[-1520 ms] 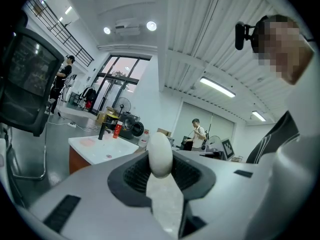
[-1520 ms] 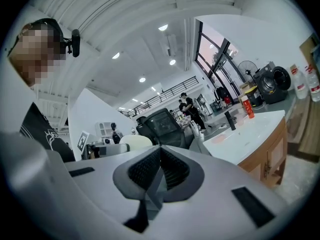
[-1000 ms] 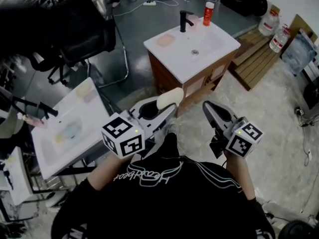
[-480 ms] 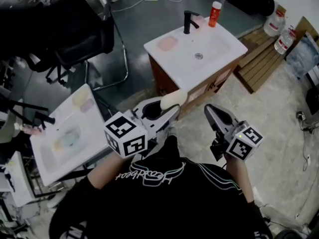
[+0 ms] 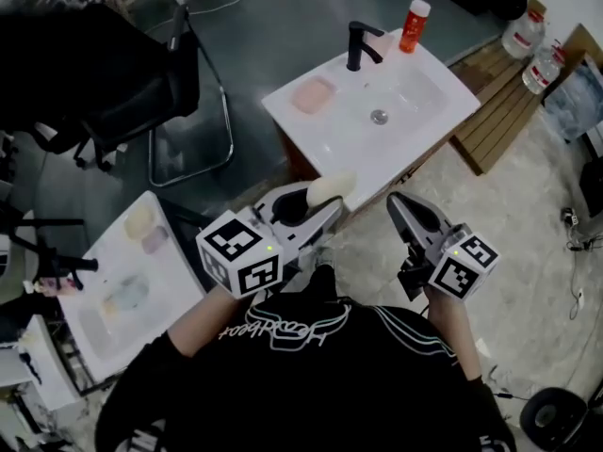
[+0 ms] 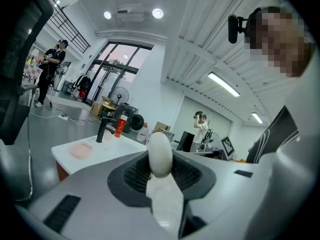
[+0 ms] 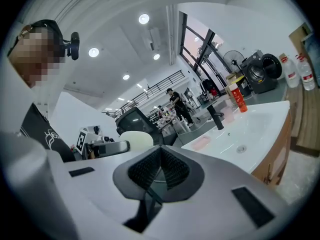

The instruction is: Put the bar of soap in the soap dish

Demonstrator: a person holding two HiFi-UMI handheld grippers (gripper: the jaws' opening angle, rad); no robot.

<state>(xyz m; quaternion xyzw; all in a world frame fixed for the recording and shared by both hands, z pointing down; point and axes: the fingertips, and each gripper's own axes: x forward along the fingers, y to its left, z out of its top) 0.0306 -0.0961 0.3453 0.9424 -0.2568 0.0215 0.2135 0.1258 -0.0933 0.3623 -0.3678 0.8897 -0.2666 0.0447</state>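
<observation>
So your left gripper (image 5: 318,202) clamps the bar of soap (image 5: 329,188) in its fingers; your right gripper (image 5: 403,213) has its fingers closed, empty. Delivery to the likely pink soap dish (image 5: 313,95), well apart, remains.

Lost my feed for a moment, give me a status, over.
Left gripper shut on soap bar. Right gripper shut, empty. Soap dish on sink counter beside faucet, empty, not yet reached. Nothing blocking it.

White-scripted black top (image 5: 311,375); grey left gripper (image 5: 332,199) and right gripper (image 5: 394,200) bear marker cubes (image 5: 240,265) (image 5: 462,266).
</observation>
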